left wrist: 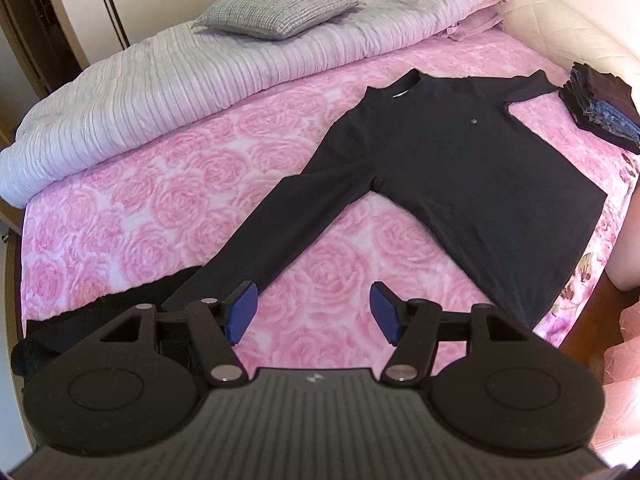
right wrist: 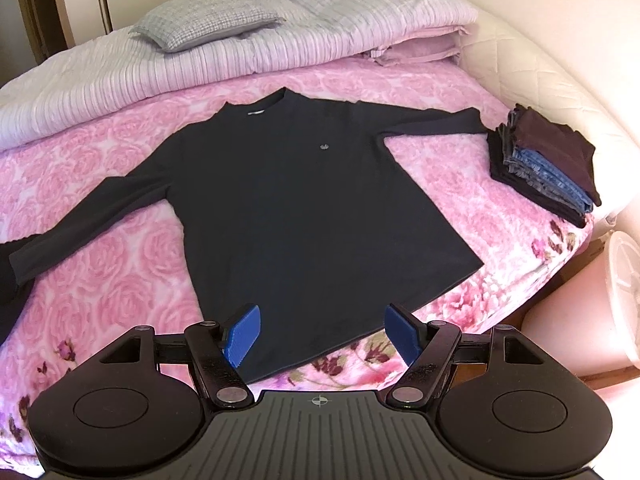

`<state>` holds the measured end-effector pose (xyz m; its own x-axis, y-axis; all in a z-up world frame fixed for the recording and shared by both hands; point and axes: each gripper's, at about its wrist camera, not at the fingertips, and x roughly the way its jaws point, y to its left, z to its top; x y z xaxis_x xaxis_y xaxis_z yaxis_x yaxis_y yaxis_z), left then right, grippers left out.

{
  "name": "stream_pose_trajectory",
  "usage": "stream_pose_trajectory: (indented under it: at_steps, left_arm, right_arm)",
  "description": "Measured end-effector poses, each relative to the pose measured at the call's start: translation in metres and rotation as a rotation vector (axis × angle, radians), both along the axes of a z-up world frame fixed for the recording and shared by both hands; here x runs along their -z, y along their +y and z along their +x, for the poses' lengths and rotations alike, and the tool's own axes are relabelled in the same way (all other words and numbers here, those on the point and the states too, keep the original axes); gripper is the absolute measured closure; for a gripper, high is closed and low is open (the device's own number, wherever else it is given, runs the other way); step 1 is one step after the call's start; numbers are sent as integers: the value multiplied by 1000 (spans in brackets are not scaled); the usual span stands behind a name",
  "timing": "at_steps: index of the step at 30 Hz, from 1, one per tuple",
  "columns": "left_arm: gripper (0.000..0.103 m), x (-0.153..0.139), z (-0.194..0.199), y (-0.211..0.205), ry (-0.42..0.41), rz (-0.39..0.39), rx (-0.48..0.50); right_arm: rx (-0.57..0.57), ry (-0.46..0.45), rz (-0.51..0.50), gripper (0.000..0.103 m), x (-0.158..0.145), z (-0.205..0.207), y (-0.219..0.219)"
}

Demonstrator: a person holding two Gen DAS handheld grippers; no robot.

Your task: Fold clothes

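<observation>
A black long-sleeved shirt (right wrist: pixel 304 208) lies spread flat, front up, on the pink rose-patterned bed cover (right wrist: pixel 120 264), its collar toward the far side and a small pale emblem (right wrist: pixel 322 145) on the chest. Both sleeves are stretched out sideways.

The left claw (left wrist: pixel 314 314) hovers low over the near edge of the bed, pointing forward and slightly downward, jaws wide apart and holding nothing. Its blue pads (left wrist: pixel 242 312) frame bare cover; the cuff end of the shirt's sleeve (left wrist: pixel 256 236) reaches down to just beside the left pad, though whether the two touch cannot be told.

The right claw (right wrist: pixel 322 334) is level with the shirt's bottom hem, likewise tilted forward over the bed, jaws spread open and empty. The hem (right wrist: pixel 304 344) lies between and just beyond its blue pads (right wrist: pixel 242 334).

At the far right of the bed, just past the other sleeve's cuff, sits a stack of folded clothes (right wrist: pixel 544 160), dark garments with blue denim in between. A rolled pale ribbed quilt (right wrist: pixel 200 68) runs along the far side, with a grey cushion (right wrist: pixel 204 24) resting on it.
</observation>
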<state>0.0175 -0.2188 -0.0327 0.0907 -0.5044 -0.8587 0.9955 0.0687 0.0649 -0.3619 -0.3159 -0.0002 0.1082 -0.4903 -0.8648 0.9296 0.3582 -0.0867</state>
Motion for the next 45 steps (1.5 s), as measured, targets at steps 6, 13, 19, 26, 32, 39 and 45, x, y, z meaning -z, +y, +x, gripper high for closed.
stream_pose_trajectory:
  at_steps: [6, 13, 19, 26, 32, 39, 45]
  left_arm:
    - [43, 8, 10, 12, -31, 32, -24]
    - [30, 24, 51, 40, -65, 88, -121]
    - [23, 38, 93, 63, -112, 100, -158]
    - [19, 74, 155, 68, -84, 66, -141]
    - [19, 122, 208, 70, -77, 45, -128]
    - [19, 168, 257, 70, -22, 45, -177]
    - [19, 183, 272, 73, 1, 39, -212]
  right_arm:
    - [-67, -30, -3, 30, 7, 11, -8]
    - [-386, -91, -30, 31, 28, 78, -12]
    - [-712, -108, -27, 31, 68, 168, 10]
    - [-996, -141, -89, 31, 122, 282, 54]
    - [-1149, -81, -204, 57, 207, 378, 85]
    - [-1385, 75, -336, 59, 291, 451, 109]
    - [-1447, 152, -376, 97, 322, 466, 103]
